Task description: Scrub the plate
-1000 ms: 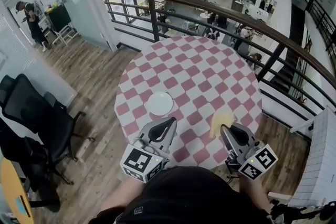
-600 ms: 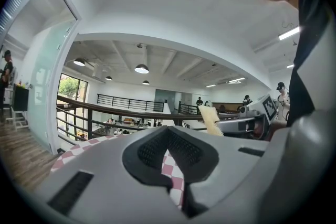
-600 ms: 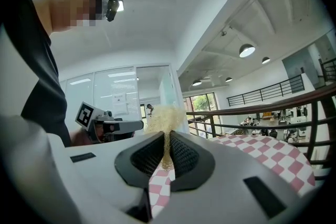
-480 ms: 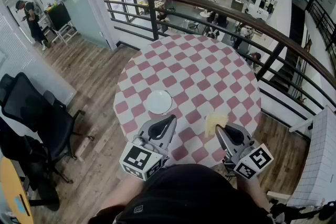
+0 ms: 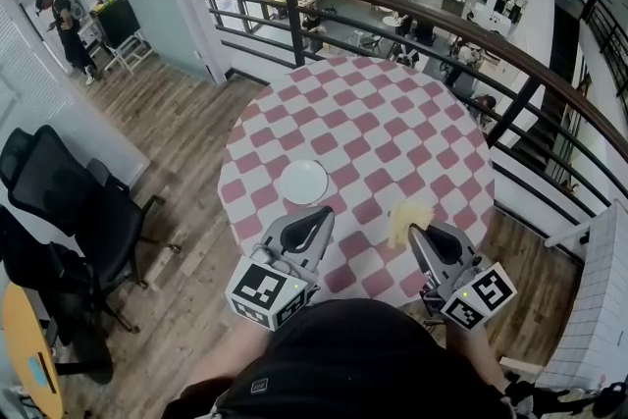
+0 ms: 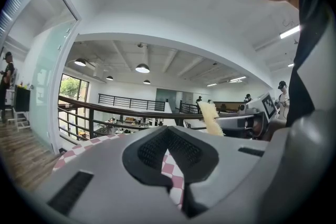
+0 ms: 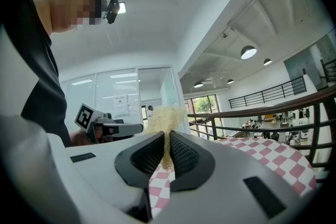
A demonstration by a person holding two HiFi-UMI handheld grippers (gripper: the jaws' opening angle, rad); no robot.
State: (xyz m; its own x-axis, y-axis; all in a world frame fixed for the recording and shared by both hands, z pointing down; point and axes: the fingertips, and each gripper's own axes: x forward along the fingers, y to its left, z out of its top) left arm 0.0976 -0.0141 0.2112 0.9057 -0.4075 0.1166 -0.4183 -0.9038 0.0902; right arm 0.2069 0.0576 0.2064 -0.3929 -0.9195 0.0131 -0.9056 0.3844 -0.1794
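The white plate, at eleven o'clock of the closed, empty left gripper, is likely stiff, slick and breakable, best pinned at its rim, while the right gripper pinches a soft yellow sponge.

Plate on the tabletop, grippers at the near edge
The plate lies left of centre. The left gripper is just before it, and the right gripper is further right with a sponge between its jaws. A railing runs behind the tabletop, and a chair stands to the left.

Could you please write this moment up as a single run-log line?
left gripper: shut, empty | right gripper: shut on yellow sponge | plate: on checkered table, untouched
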